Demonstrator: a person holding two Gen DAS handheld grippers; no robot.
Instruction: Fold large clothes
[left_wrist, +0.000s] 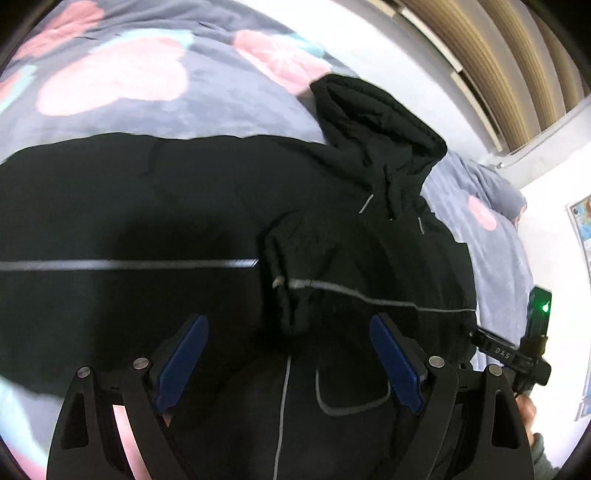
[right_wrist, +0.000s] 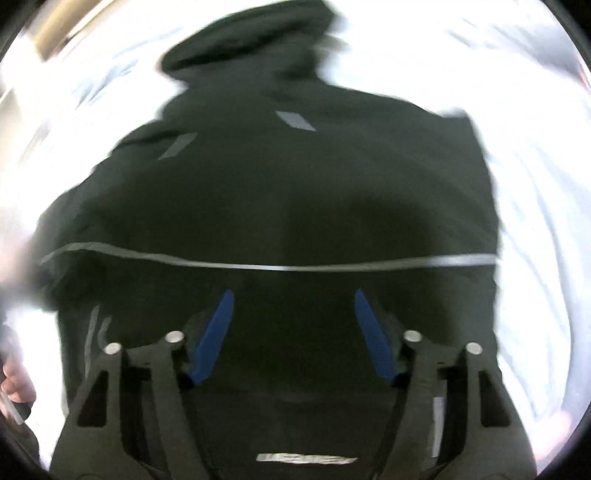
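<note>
Black jacket (left_wrist: 184, 229) lies spread on grey, pink-flowered blanket (left_wrist: 155, 107); white wall (left_wrist: 554, 236), beige slats (left_wrist: 517, 55) beyond; left gripper (left_wrist: 288, 328) and right gripper (right_wrist: 293, 301) gape above it, holding nothing.

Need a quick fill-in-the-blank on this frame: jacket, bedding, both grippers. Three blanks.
1. The jacket is coloured ____.
2. The jacket lies on a grey blanket printed with ____ blotches.
3. The left gripper and the right gripper both have their jaws ____, holding nothing.

Missing words: black; pink; open
</note>
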